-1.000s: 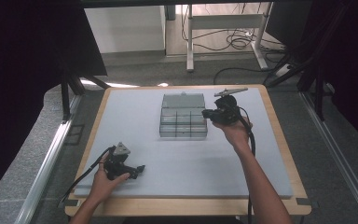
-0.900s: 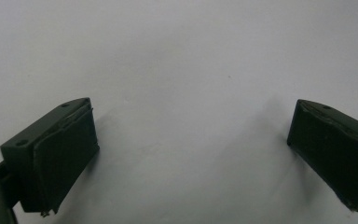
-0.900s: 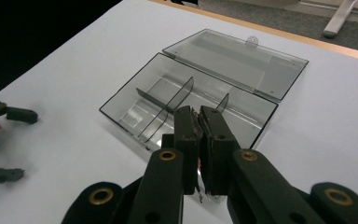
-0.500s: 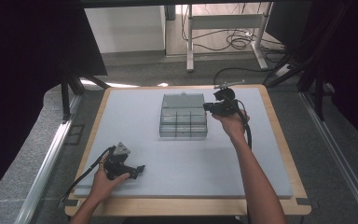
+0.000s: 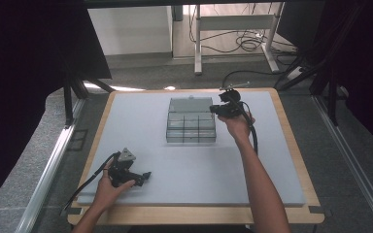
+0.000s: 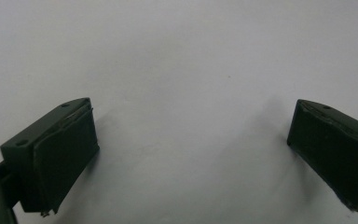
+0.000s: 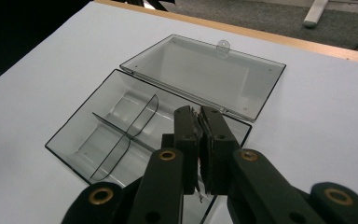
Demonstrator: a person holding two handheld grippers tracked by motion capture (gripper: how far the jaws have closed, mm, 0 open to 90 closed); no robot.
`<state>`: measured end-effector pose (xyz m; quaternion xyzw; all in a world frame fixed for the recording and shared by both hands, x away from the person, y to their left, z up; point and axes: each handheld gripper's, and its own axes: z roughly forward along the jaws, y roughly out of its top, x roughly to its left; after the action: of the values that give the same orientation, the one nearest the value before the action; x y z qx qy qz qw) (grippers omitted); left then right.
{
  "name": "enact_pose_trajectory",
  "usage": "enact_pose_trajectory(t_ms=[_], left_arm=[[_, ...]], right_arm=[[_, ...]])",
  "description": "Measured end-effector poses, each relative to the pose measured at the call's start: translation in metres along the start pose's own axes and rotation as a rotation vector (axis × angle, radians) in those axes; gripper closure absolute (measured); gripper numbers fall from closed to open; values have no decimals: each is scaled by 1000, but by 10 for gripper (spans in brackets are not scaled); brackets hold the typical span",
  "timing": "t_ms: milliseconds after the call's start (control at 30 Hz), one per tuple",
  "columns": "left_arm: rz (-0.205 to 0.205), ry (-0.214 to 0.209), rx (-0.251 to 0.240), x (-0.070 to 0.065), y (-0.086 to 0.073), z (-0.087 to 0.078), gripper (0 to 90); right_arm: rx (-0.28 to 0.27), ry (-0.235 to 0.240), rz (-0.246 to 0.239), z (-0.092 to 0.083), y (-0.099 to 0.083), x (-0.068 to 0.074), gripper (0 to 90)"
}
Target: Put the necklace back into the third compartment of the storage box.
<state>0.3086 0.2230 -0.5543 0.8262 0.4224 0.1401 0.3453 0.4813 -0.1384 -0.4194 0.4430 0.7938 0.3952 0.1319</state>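
Clear plastic compartment box point(image 5: 191, 121) is sitting open on the grey table mat point(image 5: 184, 160), in the far middle part of the mat, with its hinged lid point(image 5: 191, 105) lying flat on the mat on the far side. In the high view its long axis is running left to right across the table, parallel to the far wooden edge point(image 5: 175, 91), and the lid is pointing away from the person.

The right gripper view is revealing detail that the high view is not resolving: the tray point(image 7: 135, 135) is showing curved and straight dividers point(image 7: 129, 125) that split it into compartments, and the lid is carrying a small latch tab point(image 7: 222, 45) on its outer edge.

The right gripper point(image 7: 199, 122) is hovering over the near right corner of the tray with its jaws pressed together and nothing visible between them. In the high view this gripper point(image 5: 215, 109) is sitting just beside the right end of the box.

The left gripper point(image 5: 146, 175) is resting on the near left part of the mat, well apart from the box. The left gripper view is showing its jaws spread wide over bare mat, holding nothing.
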Motion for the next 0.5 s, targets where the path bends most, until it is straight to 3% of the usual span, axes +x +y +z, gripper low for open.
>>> enact_pose_trajectory(t_ms=[500], left_arm=[[1, 1, 1, 0, 0, 0, 10]], right_arm=[[14, -4, 11, 26, -2, 0, 845]])
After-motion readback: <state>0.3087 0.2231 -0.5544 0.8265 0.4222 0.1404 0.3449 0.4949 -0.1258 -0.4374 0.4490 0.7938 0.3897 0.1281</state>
